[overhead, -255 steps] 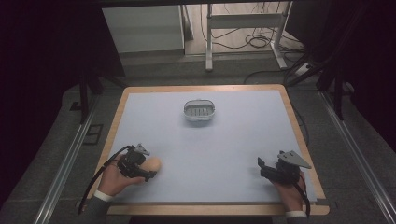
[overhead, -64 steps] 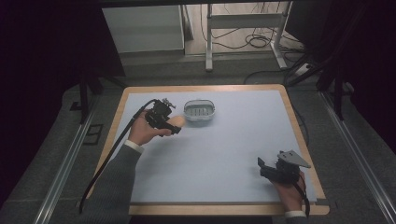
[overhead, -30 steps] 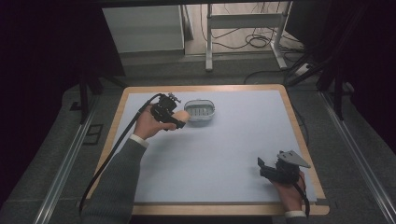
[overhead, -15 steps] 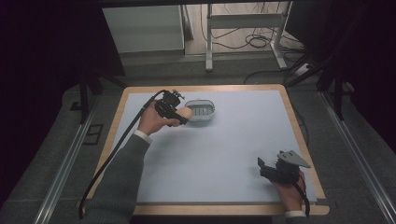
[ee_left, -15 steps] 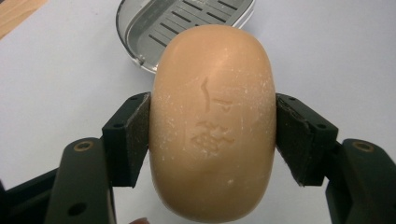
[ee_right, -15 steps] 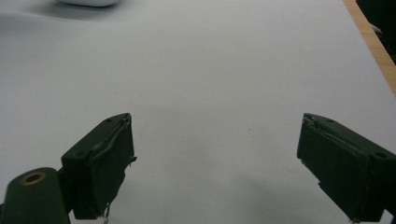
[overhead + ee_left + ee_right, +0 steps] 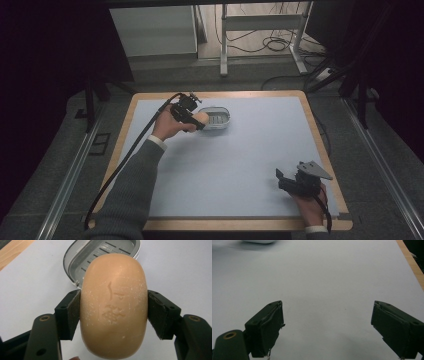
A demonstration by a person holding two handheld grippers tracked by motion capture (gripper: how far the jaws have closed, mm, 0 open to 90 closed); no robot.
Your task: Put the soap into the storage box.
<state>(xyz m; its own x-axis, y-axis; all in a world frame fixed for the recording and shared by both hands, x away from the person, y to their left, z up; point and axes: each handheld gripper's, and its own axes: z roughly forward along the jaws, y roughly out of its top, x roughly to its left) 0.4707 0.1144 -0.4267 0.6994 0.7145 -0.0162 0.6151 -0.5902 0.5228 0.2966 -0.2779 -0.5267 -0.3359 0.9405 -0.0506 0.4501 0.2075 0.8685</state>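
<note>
One soap bar (image 7: 113,306) clamped, left gripper (image 7: 192,119), beside dish (image 7: 216,117)

One bar of soap (image 7: 113,307), tan and oval, with a stamped mark on its face. One grey soap dish (image 7: 218,118) with a slotted floor. Two hand-held tools: the left tool (image 7: 197,121) and the right tool (image 7: 281,176). One tabletop (image 7: 240,165), pale blue with a wooden border.
</note>
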